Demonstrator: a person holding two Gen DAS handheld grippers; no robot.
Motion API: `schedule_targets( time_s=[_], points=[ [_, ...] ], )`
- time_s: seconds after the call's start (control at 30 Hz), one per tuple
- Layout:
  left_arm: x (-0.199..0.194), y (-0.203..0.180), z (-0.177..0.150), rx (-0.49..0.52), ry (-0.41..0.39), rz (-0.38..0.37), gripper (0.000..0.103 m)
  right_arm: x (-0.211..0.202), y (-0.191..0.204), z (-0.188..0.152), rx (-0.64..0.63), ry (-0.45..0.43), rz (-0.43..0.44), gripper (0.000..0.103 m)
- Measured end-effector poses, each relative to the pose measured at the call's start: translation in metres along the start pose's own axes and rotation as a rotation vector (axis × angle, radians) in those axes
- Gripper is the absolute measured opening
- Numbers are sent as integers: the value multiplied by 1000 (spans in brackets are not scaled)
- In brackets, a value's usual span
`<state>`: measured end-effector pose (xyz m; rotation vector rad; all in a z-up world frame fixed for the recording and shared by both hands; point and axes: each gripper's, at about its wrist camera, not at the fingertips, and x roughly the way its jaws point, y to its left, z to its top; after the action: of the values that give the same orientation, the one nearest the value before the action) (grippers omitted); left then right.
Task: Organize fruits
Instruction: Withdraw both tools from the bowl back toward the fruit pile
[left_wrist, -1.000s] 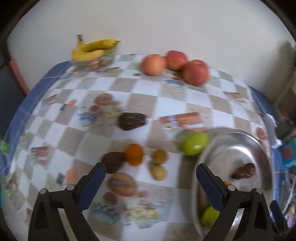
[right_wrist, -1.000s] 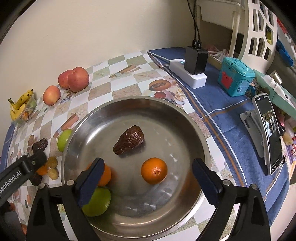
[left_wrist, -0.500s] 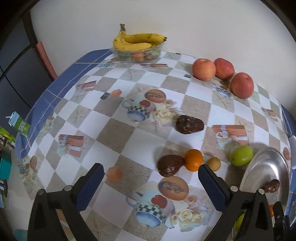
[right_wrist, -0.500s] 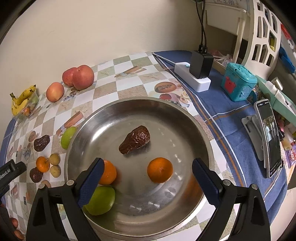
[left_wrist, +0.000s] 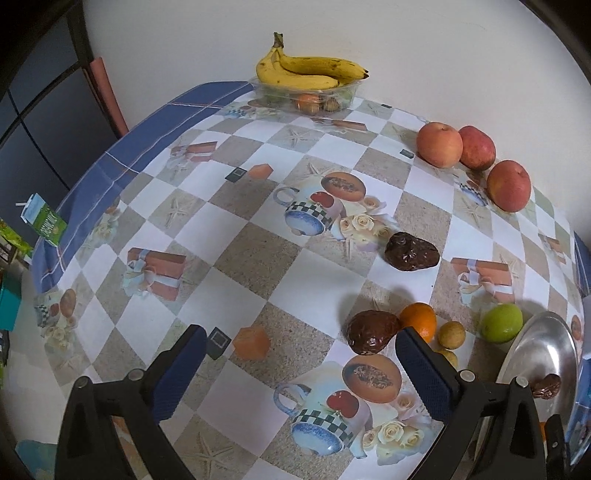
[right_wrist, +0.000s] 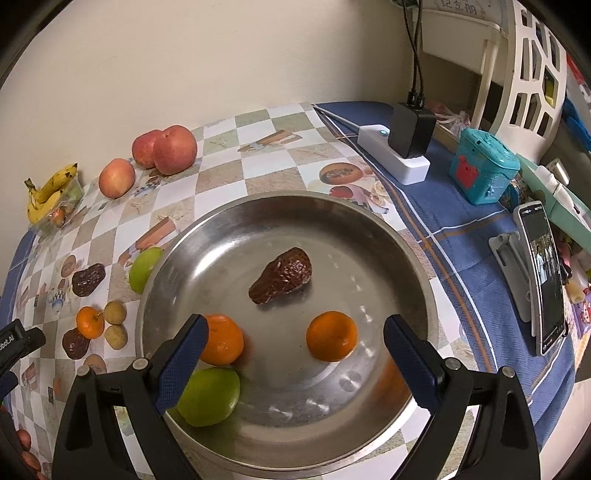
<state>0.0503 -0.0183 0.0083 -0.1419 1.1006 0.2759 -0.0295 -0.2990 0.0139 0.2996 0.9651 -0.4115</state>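
My left gripper (left_wrist: 299, 358) is open and empty above the checked tablecloth. Just ahead to its right lie a dark brown fruit (left_wrist: 373, 331), an orange (left_wrist: 419, 320), two small yellow fruits (left_wrist: 451, 334) and a green apple (left_wrist: 501, 322); another dark fruit (left_wrist: 412, 252) lies farther off. Three red apples (left_wrist: 439, 144) sit at the back right. My right gripper (right_wrist: 291, 347) is open and empty over the steel bowl (right_wrist: 413, 258). The bowl holds a dark fruit (right_wrist: 282, 275), two oranges (right_wrist: 331, 335) and a green apple (right_wrist: 208, 396).
Bananas (left_wrist: 310, 72) lie on a clear plastic tub at the back by the wall. A white power strip with a black charger (right_wrist: 406, 136), a teal box (right_wrist: 482, 170) and a phone on a stand (right_wrist: 543, 273) stand right of the bowl.
My left gripper has swung left and back, so the loose fruits now sit at its right finger and the bowl at the frame's edge. My right gripper has drawn back slightly over the bowl.
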Motion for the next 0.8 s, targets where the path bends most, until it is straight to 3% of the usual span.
schedule_targets(
  time_s=[0.47, 0.8],
  points=[
    [13, 12, -3, -71, 57, -89, 103, 0, 9, -2, -7, -7, 18, 96],
    [17, 1, 3, -74, 99, -205, 103, -3, 10, -4, -5, -32, 1, 96]
  ],
)
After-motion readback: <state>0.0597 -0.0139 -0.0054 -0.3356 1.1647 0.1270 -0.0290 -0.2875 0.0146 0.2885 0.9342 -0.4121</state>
